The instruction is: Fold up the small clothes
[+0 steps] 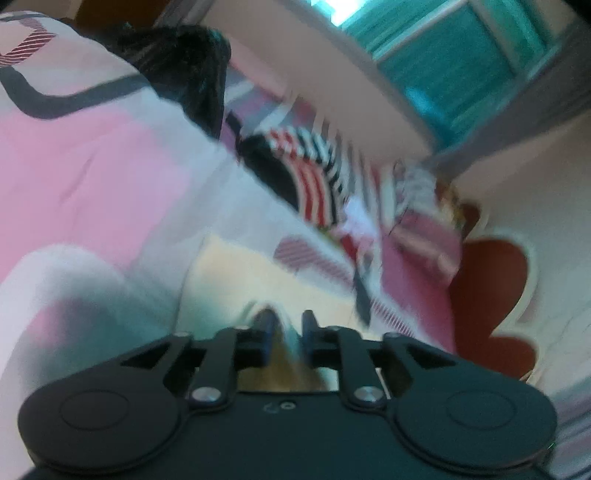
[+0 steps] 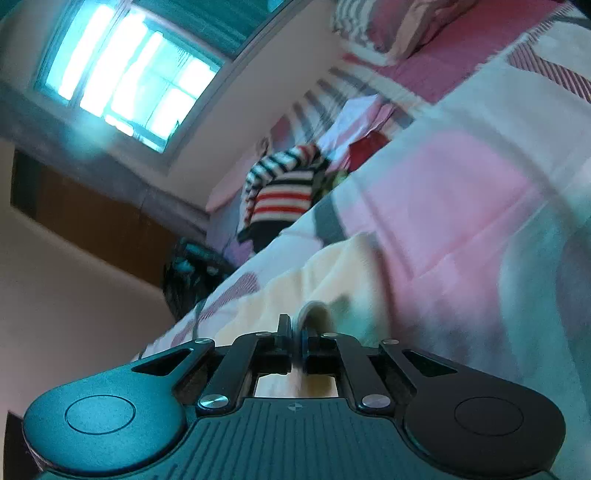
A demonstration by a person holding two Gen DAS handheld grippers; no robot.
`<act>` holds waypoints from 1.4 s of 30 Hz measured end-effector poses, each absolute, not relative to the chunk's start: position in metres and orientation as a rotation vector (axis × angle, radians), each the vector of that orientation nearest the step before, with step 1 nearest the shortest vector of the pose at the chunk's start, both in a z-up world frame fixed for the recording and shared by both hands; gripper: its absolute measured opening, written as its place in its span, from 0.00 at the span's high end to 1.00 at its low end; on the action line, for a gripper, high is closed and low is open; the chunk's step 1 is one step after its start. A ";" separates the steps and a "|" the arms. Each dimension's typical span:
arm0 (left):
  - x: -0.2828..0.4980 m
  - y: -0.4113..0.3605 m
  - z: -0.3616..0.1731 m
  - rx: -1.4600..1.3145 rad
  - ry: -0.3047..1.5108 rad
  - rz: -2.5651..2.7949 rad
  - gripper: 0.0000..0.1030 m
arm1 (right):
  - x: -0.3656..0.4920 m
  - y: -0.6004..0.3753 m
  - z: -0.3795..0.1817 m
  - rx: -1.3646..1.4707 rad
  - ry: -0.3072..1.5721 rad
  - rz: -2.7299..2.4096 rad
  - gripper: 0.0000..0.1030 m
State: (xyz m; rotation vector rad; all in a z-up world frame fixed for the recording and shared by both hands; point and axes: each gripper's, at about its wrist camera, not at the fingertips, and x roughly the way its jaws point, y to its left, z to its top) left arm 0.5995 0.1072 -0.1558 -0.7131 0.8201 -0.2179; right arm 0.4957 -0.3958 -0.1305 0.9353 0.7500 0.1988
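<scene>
A pale whitish garment (image 1: pixel 74 295) lies low on the patchwork bedspread (image 1: pixel 92 155), right in front of both grippers. In the left wrist view my left gripper (image 1: pixel 288 318) is open by a narrow gap. A fold of the pale cloth sits between the fingers (image 1: pixel 266 325), and the pads do not seem to press it. In the right wrist view my right gripper (image 2: pixel 295 322) is shut on a thin edge of the pale garment (image 2: pixel 535 295), which loops up just past the fingertips. Both views are blurred.
A heap of striped red, black and white clothes (image 1: pixel 317 177) (image 2: pixel 284 188) lies further up the bed. Black cloth (image 1: pixel 184 66) sits at the far left, with a red flower-shaped cushion (image 1: pixel 491 295) at the right. A pillow (image 2: pixel 406 22), a wall and a window (image 2: pixel 122 74) lie beyond.
</scene>
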 end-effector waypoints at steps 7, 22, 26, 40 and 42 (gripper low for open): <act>0.584 0.122 -0.144 -0.604 0.731 -0.222 0.58 | 0.474 -0.422 -0.123 0.947 0.603 0.150 0.56; 0.588 0.051 -0.143 -0.025 0.827 -0.208 0.97 | 0.473 -0.324 -0.111 0.225 0.736 0.183 0.93; 0.569 0.039 -0.136 0.096 0.671 -0.111 0.98 | 0.469 -0.320 -0.117 0.178 0.707 0.155 0.98; 0.533 -0.044 -0.113 0.334 0.597 -0.158 0.37 | 0.476 -0.271 -0.097 0.196 0.669 0.217 0.84; 0.531 -0.065 -0.113 0.253 0.642 -0.250 0.35 | 0.478 -0.242 -0.097 0.195 0.664 0.265 0.73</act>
